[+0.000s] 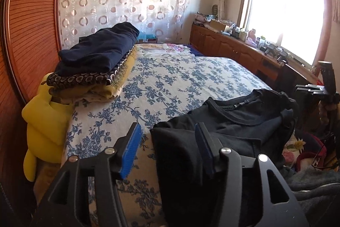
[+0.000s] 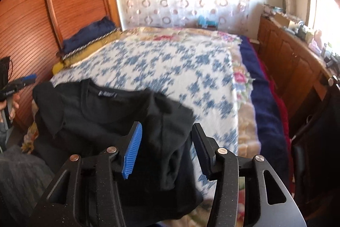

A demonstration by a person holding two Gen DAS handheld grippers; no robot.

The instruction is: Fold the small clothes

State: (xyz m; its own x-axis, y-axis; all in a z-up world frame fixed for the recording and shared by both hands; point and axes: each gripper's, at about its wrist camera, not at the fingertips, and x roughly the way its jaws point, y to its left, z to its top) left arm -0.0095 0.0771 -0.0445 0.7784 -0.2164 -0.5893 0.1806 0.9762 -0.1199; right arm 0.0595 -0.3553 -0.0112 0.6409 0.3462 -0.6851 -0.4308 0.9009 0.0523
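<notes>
A black T-shirt [image 1: 244, 122] lies rumpled at the near edge of the bed, neck label facing up; it also shows in the right wrist view [image 2: 102, 114]. My left gripper [image 1: 166, 148] is open, hovering over the shirt's left edge, with nothing between its blue pads. My right gripper [image 2: 166, 148] is open above the shirt's bunched right side, with cloth below the jaws but not pinched. The left gripper also shows at the left edge of the right wrist view [image 2: 25, 80]. The right gripper appears at the right edge of the left wrist view [image 1: 316, 88].
The bed has a blue-flowered white cover [image 1: 170, 82]. A stack of folded clothes [image 1: 97, 61], dark blue on top, sits at the far left by the wooden headboard [image 1: 31, 35]. A yellow cushion [image 1: 42, 120] hangs at the bed's left side. A cluttered wooden cabinet [image 1: 244, 46] runs under the window.
</notes>
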